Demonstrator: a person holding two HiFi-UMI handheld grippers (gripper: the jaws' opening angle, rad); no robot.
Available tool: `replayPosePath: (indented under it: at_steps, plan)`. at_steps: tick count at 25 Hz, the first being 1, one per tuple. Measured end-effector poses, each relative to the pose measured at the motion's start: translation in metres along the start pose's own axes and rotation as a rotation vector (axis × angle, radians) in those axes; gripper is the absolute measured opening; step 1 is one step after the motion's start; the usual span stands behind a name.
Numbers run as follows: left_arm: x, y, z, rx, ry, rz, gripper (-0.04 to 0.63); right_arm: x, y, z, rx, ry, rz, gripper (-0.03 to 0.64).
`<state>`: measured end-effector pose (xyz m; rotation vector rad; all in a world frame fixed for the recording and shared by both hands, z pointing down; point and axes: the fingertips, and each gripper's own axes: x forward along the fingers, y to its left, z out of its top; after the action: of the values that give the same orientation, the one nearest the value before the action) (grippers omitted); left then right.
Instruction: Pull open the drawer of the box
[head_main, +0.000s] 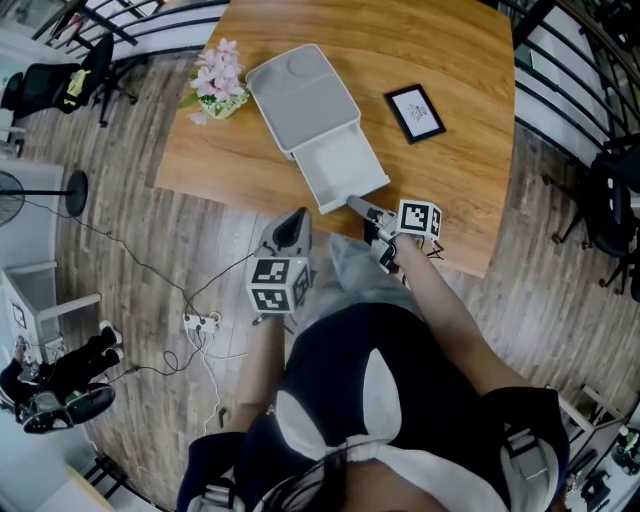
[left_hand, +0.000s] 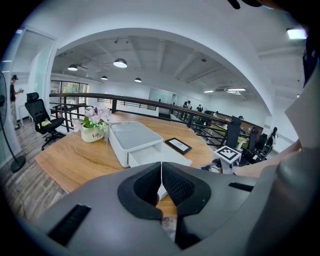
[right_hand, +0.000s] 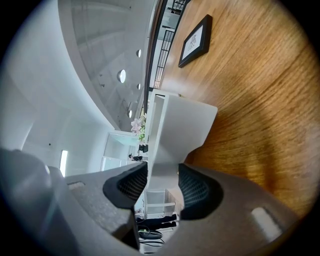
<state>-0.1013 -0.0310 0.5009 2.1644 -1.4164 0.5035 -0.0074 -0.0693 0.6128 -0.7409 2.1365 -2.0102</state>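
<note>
Head view: white box (head_main: 300, 95) on wooden desk (head_main: 460, 60), drawer (head_main: 340, 165) pulled well out toward near edge; flower pot (head_main: 220, 85) just beside box, framed picture (head_main: 415, 112) apart on other side; right tool (head_main: 358, 207) at drawer front

Right gripper view alone: jaws apart, drawer front panel between pads, no squeeze evident

Left gripper view alone: left tool (left_hand: 161, 172) closed, empty, short of desk edge, pointing toward drawer

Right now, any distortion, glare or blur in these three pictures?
Head view: evenly lit and sharp, table edges bowed by the lens. Left gripper view: heavy fisheye, dark corners, ceiling lamp blown out. Right gripper view: rolled sideways, the drawer close and slightly soft.
</note>
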Motion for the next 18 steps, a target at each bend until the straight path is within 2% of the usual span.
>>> replayPosePath:
  at_steps: [5, 9, 13, 18]
  plan:
    - [0.000, -0.003, 0.003, 0.008, -0.013, -0.001, 0.021, -0.008, -0.003, -0.005, -0.089, 0.050, -0.081, 0.192]
    - [-0.002, -0.007, 0.011, 0.015, -0.033, -0.005, 0.021, -0.020, 0.010, -0.003, -0.196, 0.042, -0.122, 0.187]
    - [-0.004, -0.010, 0.011, 0.014, -0.040, -0.007, 0.021, -0.030, 0.027, -0.004, -0.356, 0.038, -0.156, 0.186]
    - [-0.007, -0.020, 0.014, 0.020, -0.061, -0.013, 0.021, -0.039, 0.054, 0.000, -0.639, -0.016, -0.202, 0.186]
